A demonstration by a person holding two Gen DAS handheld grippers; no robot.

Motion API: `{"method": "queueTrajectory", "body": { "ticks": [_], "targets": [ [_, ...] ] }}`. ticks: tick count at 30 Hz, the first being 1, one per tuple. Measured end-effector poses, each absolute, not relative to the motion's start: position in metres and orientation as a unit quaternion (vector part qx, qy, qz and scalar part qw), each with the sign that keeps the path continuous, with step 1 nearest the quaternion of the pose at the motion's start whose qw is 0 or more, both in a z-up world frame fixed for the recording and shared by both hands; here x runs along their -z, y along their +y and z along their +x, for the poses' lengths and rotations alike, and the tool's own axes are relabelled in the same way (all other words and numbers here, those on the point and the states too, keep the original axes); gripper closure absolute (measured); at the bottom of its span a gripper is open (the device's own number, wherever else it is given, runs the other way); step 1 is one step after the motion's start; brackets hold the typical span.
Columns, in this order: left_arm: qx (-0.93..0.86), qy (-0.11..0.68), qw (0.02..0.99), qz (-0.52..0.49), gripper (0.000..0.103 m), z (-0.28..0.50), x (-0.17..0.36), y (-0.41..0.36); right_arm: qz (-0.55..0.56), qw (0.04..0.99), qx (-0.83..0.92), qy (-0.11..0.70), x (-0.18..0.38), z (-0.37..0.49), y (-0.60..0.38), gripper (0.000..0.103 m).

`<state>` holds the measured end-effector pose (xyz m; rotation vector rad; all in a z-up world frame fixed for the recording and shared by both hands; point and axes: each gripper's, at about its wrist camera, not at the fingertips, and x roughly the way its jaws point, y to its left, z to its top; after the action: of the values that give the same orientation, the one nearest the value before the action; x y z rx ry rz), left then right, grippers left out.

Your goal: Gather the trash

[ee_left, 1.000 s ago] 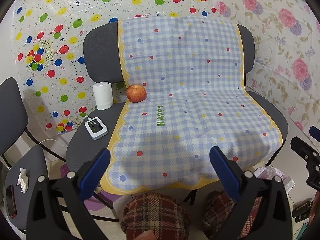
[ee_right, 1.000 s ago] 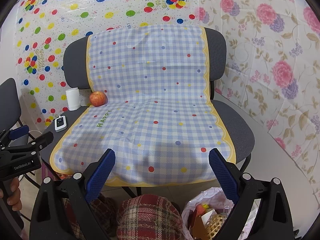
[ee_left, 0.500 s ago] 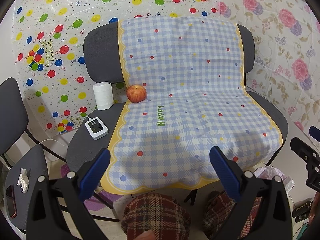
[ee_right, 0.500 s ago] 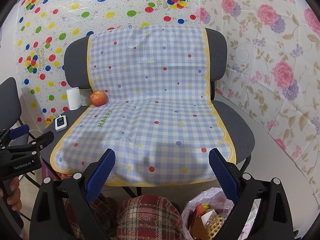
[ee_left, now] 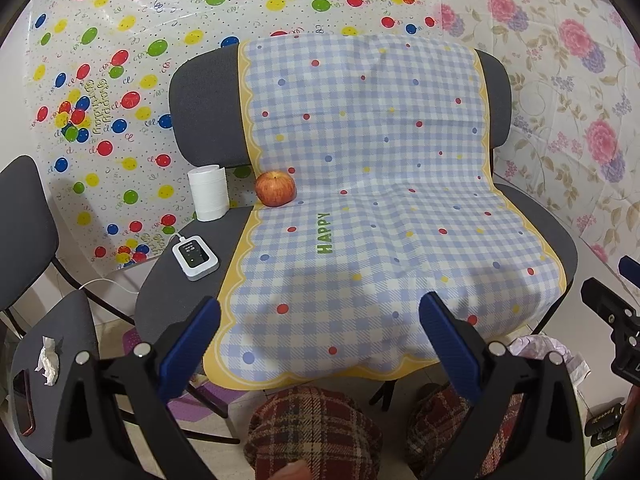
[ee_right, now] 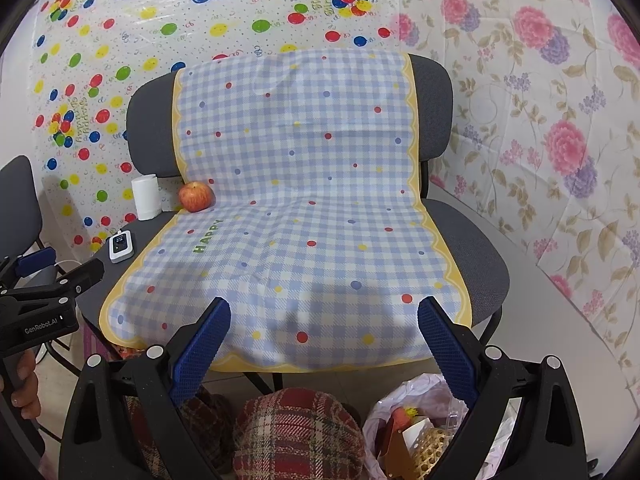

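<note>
A white plastic trash bag (ee_right: 416, 424) holding packaging and scraps sits on the floor below the chair's front right; its edge shows in the left wrist view (ee_left: 540, 350). A crumpled white tissue (ee_left: 47, 360) lies on a second grey chair at the left. My left gripper (ee_left: 320, 326) is open and empty, held before the chair's front edge. My right gripper (ee_right: 324, 326) is open and empty, above the bag and in front of the seat.
A grey chair (ee_left: 200, 108) is draped with a blue checked cloth (ee_left: 360, 184). A red apple (ee_left: 275, 188), a white paper roll (ee_left: 208, 192) and a small white device (ee_left: 195, 258) sit at the seat's left. A phone (ee_left: 22, 400) lies near the tissue. Plaid-clad knees (ee_right: 296, 432) are below.
</note>
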<state>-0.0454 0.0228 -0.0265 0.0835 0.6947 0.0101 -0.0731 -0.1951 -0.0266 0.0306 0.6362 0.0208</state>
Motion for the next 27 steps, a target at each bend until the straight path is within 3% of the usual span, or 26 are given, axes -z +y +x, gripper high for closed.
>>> {"method": "queueTrajectory", "body": {
  "ticks": [27],
  "targets": [
    [-0.007, 0.342, 0.939, 0.040, 0.006, -0.0451, 0.0264, 0.0206, 0.017, 0.949, -0.012, 0.313, 0.0285, -0.0734, -0.1974, 0.009]
  ]
}}
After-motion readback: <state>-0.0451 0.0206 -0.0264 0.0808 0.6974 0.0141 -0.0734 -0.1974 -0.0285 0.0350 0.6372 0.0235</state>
